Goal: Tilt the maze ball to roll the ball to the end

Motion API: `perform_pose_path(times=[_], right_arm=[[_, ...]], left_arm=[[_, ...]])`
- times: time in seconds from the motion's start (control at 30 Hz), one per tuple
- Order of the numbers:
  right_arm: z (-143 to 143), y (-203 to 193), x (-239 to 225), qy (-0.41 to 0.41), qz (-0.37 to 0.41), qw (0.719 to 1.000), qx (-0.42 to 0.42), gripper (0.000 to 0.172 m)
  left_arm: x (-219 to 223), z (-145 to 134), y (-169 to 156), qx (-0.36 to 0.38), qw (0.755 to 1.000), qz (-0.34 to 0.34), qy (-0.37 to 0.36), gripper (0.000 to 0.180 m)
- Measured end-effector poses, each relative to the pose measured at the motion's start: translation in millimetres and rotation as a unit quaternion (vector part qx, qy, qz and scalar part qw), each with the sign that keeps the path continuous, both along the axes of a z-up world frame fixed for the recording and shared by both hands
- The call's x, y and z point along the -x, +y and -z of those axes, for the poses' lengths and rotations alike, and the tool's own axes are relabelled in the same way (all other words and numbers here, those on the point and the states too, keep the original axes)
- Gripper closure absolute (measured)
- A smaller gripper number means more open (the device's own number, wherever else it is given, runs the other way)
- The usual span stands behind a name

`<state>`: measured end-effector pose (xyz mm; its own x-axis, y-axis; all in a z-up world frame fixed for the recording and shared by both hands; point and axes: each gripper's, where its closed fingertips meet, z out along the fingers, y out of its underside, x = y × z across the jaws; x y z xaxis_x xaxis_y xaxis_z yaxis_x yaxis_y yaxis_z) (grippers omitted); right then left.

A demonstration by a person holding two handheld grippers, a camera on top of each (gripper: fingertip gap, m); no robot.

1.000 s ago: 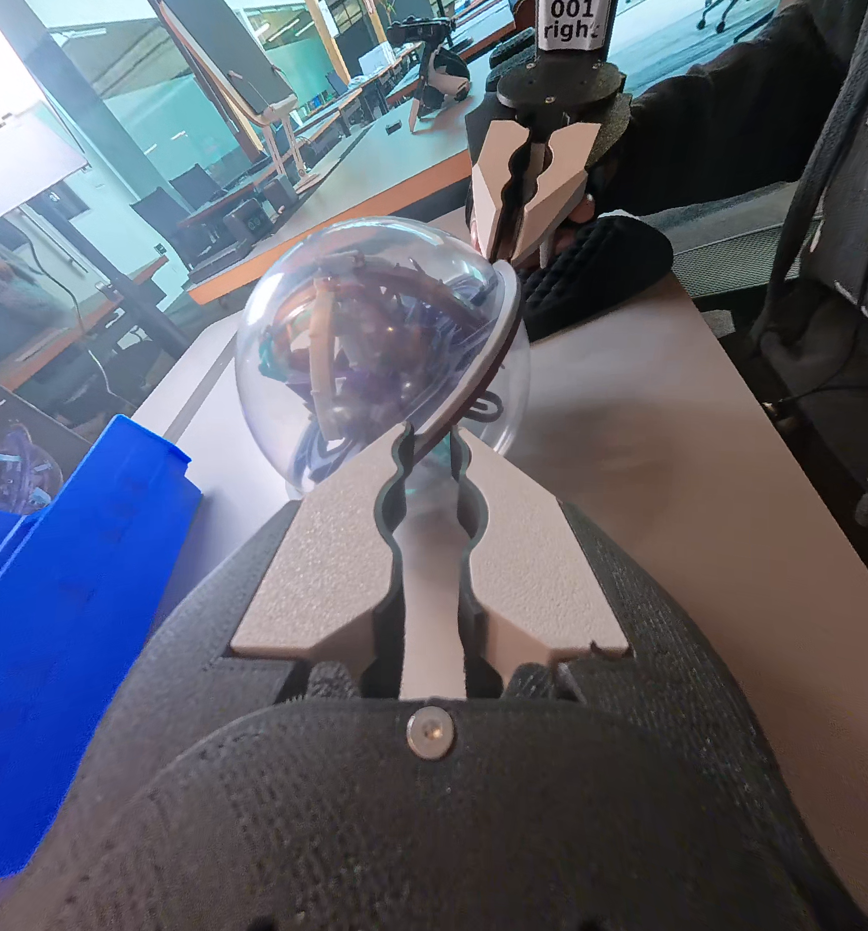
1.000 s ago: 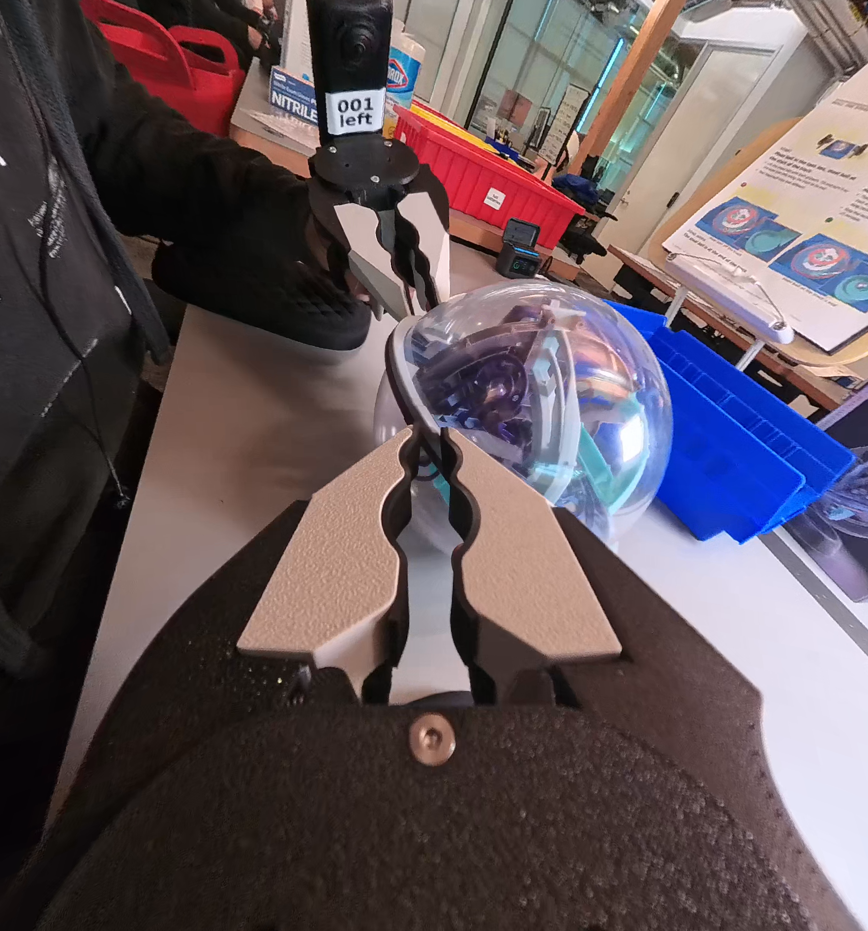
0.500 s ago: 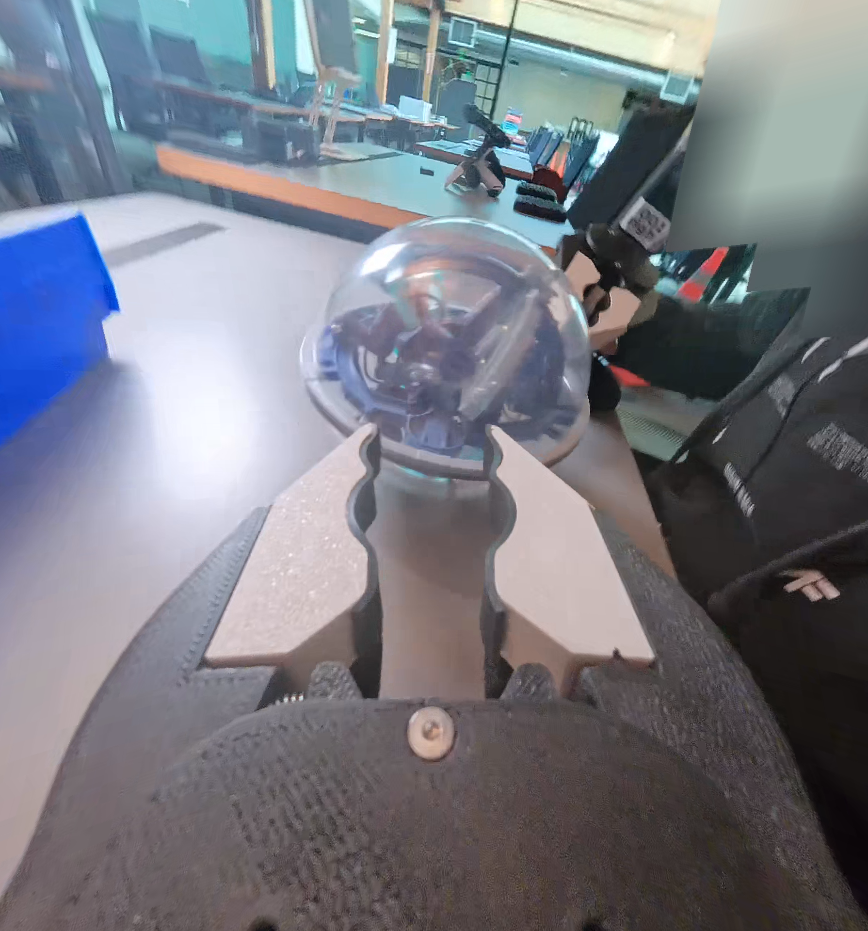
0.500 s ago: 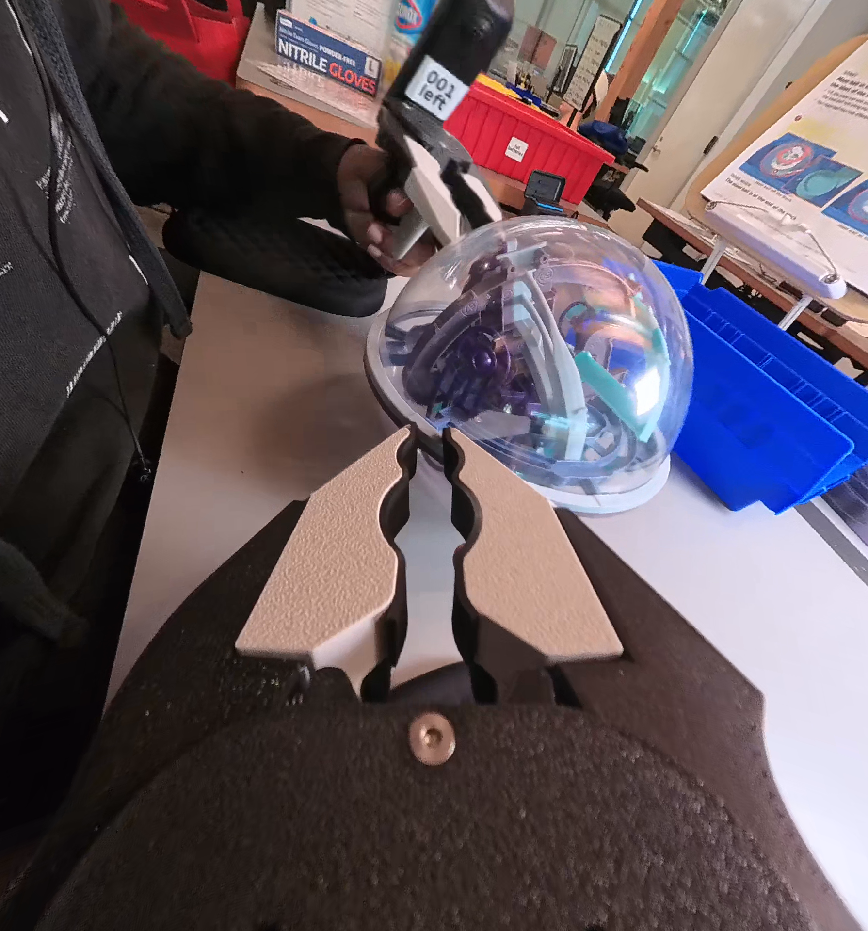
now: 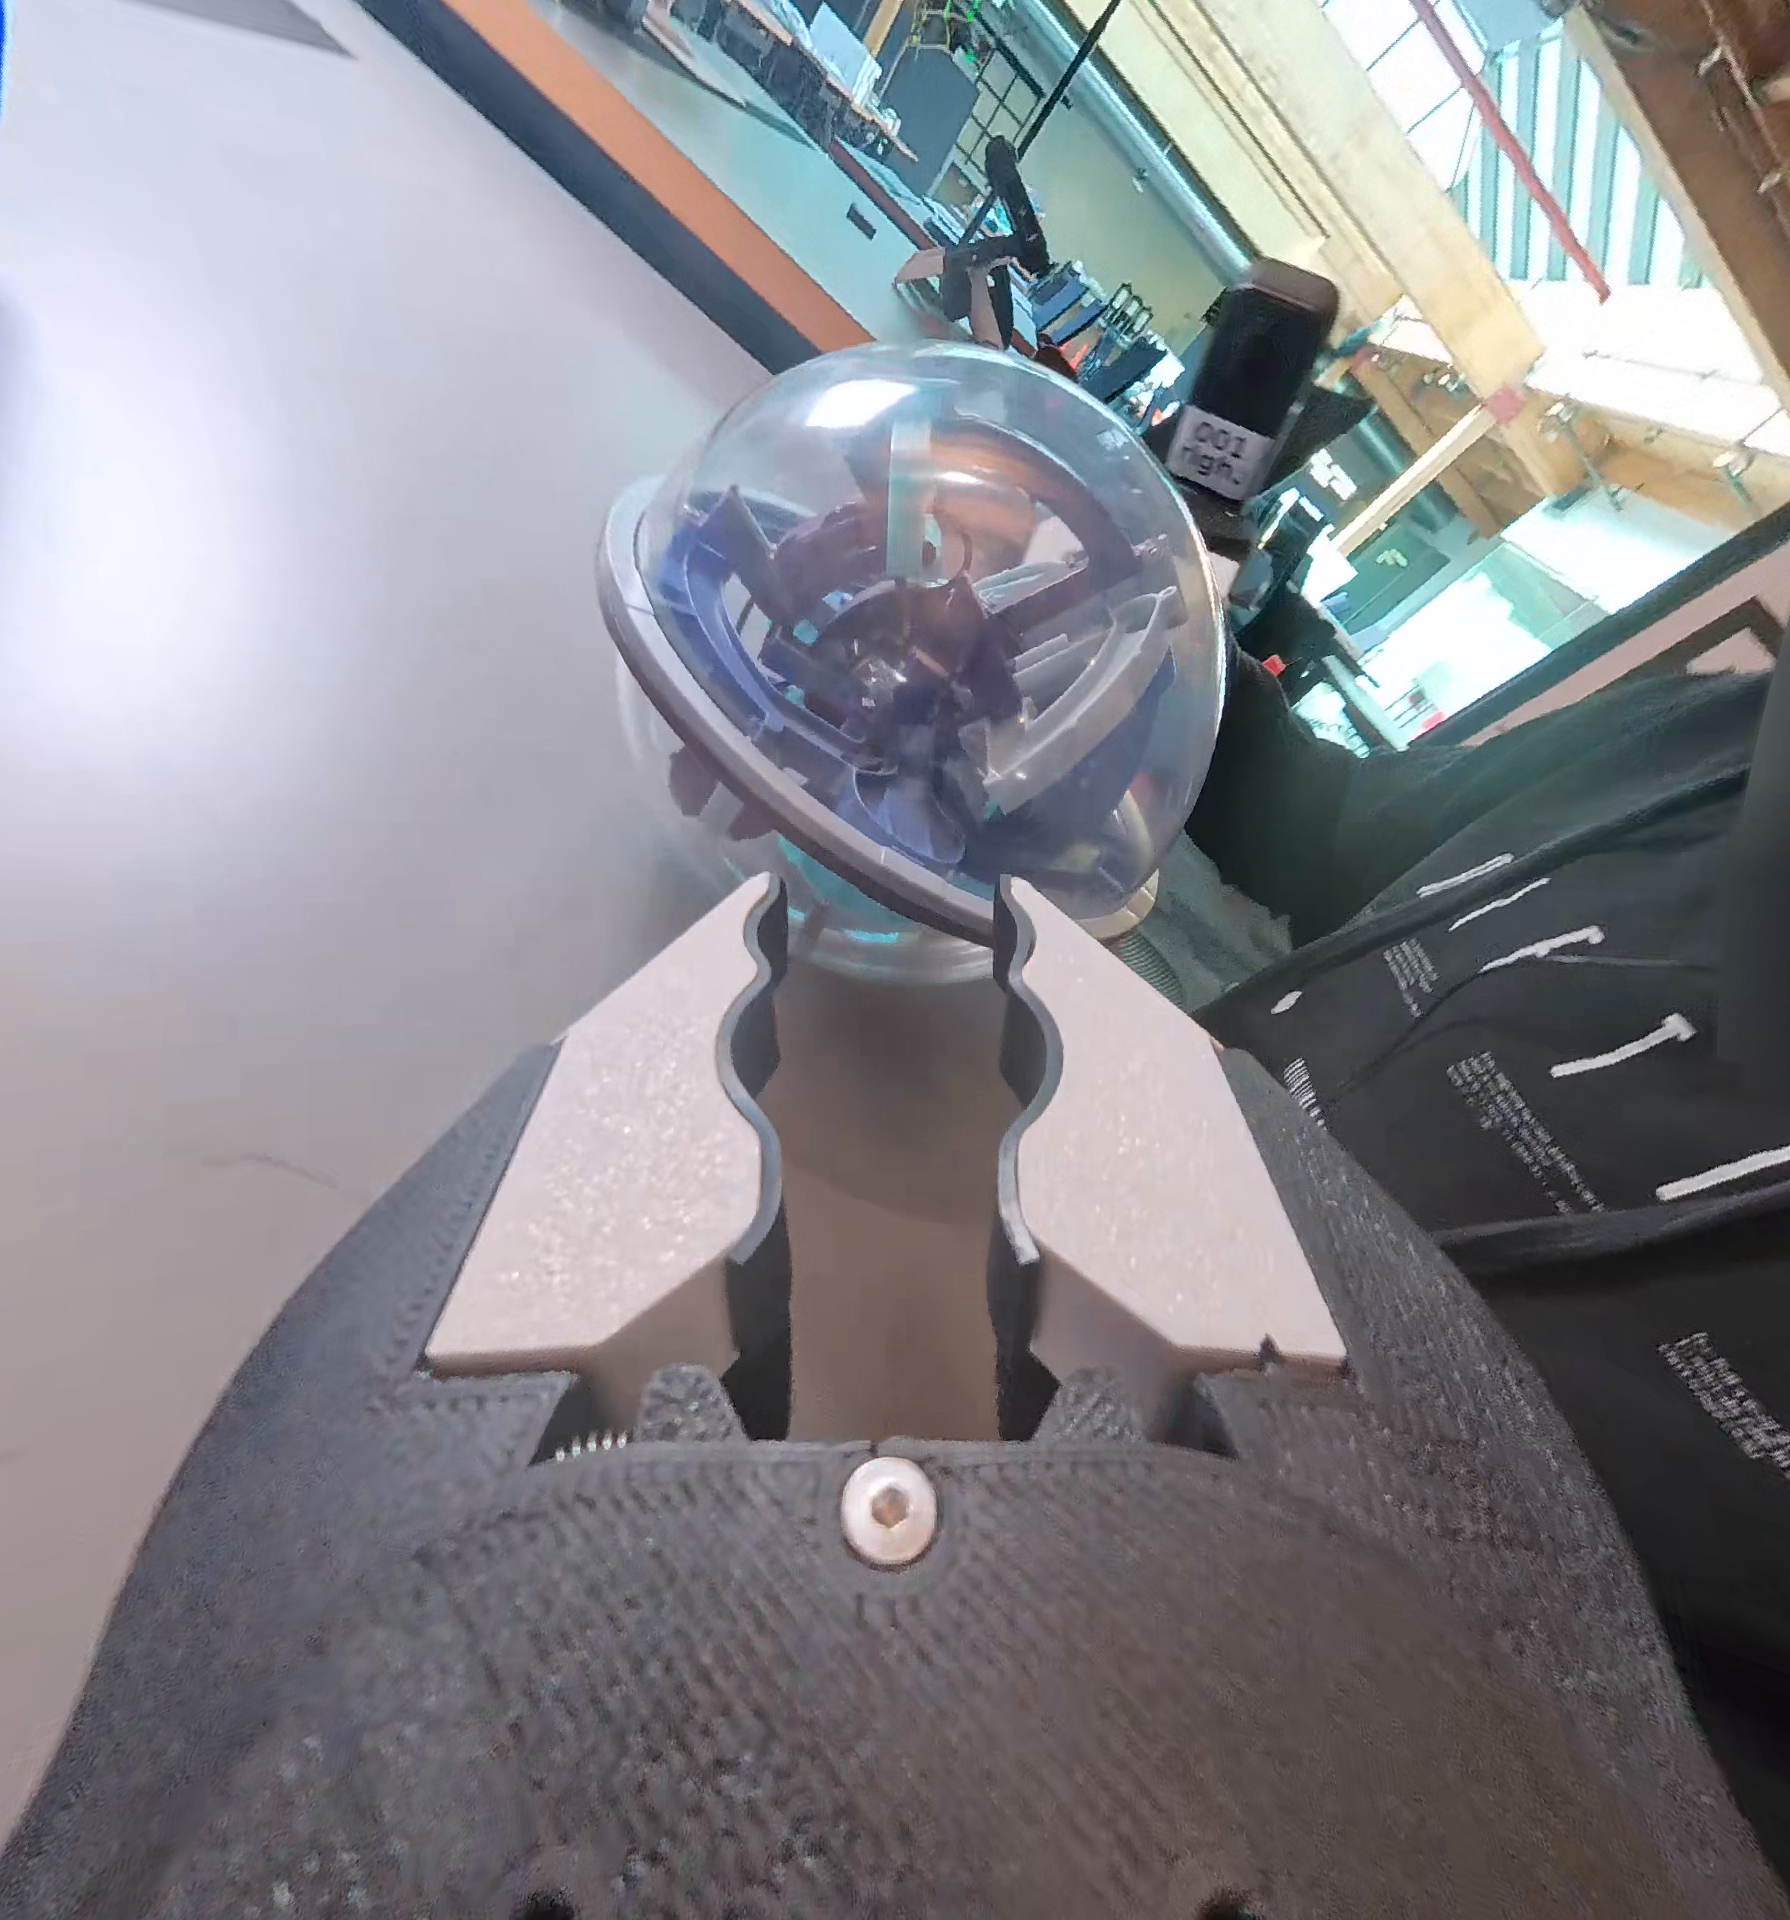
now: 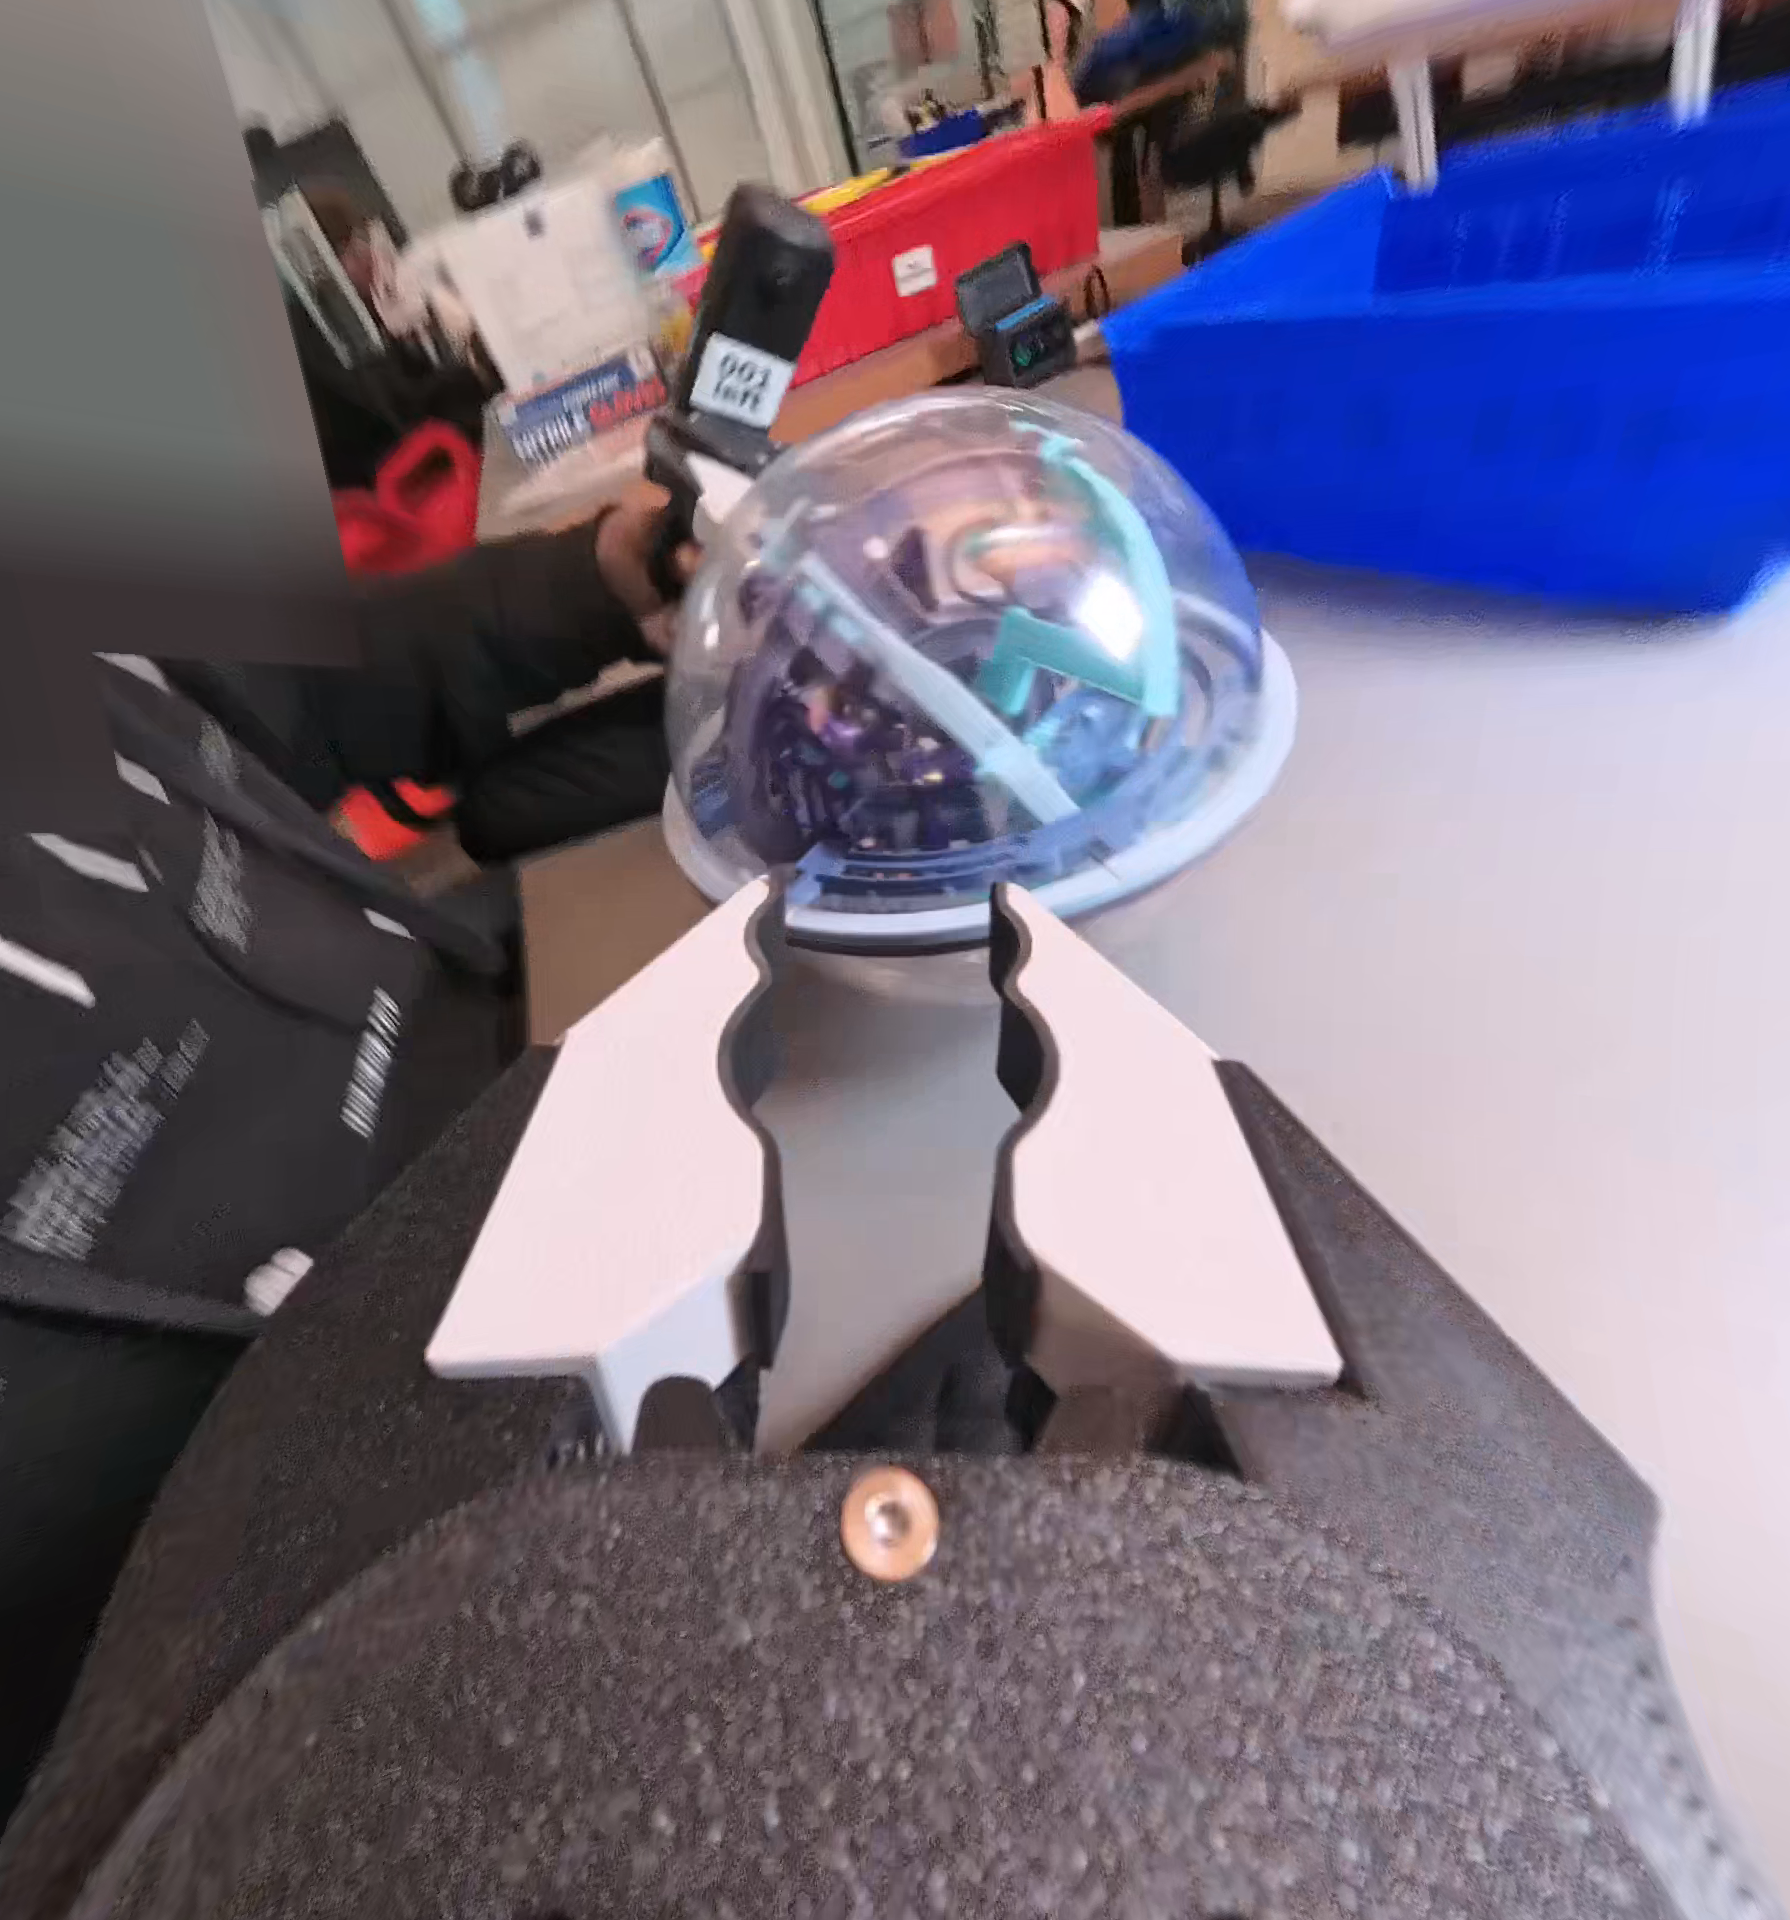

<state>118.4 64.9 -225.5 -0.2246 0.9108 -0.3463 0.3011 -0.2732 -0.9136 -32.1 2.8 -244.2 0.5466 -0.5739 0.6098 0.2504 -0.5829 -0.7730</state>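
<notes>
Maze ball [image 6: 964, 675] rests on table [image 6: 1493, 935]; left gripper [image 5: 886, 914] and right gripper [image 6: 880, 914] both spread, flanking its rim. Regrasp step: next, pinch rim, lift, tilt.

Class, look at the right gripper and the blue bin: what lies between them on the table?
In the right wrist view, the maze ball and bare table lie between the right gripper and the blue bin.

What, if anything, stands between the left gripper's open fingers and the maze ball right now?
Nothing visible does. The left gripper has its jaws apart, with the maze ball directly ahead at the fingertips and only bare table beside it. The right gripper sits on the ball's opposite side, also open.
</notes>
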Motion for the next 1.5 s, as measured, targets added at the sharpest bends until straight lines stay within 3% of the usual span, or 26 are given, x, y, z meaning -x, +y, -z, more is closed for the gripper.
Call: perform_pose_path(times=[0.07, 0.13, 0.3, 0.4, 0.53, 0.67, 0.93, 1.1, 1.4, 1.5], right_arm=[[0.4, 10.4, 2.9, -0.027, -0.008, 0.993, 0.118, 0.125], [0.8, 15.8, 8.4, -0.039, -0.017, 0.980, 0.194, 0.128], [20.6, 21.1, 18.9, -0.099, -0.017, 0.965, 0.244, 0.135], [18.6, 19.9, 23.1, -0.094, -0.029, 0.956, 0.275, 0.139], [19.6, 26.7, 28.9, -0.086, -0.025, 0.950, 0.299, 0.150], [23.4, 30.9, 31.1, -0.084, -0.019, 0.960, 0.267, 0.157], [26.4, 33.1, 29.6, -0.082, -0.043, 0.970, 0.227, 0.162], [28.8, 36.4, 28.4, -0.098, -0.056, 0.967, 0.229, 0.166], [27.2, 50.0, 32.9, -0.107, -0.034, 0.940, 0.321, 0.166], [26.0, 54.5, 35.4, -0.107, -0.026, 0.932, 0.345, 0.166]], left_arm=[[0.5, 0.2, 4.4, 0.032, 0.999, 0.000, -0.033, 0.143], [0.9, -2.0, 8.4, 0.056, 0.996, 0.003, -0.074, 0.143], [-1.8, 0.9, 15.8, 0.096, 0.988, 0.000, -0.122, 0.142], [-2.5, 0.4, 17.9, 0.106, 0.985, 0.000, -0.139, 0.142], [1.6, 1.0, 21.0, 0.101, 0.985, -0.010, -0.140, 0.145], [-1.9, 2.1, 14.9, 0.088, 0.989, 0.006, -0.122, 0.162], [-6.1, 12.3, 14.5, 0.098, 0.990, 0.020, -0.103, 0.163], [4.1, 15.0, 26.1, 0.092, 0.990, -0.008, -0.104, 0.161], [2.6, 10.1, 34.7, 0.094, 0.984, -0.003, -0.153, 0.161], [6.2, 11.7, 40.0, 0.106, 0.979, -0.013, -0.172, 0.171]])
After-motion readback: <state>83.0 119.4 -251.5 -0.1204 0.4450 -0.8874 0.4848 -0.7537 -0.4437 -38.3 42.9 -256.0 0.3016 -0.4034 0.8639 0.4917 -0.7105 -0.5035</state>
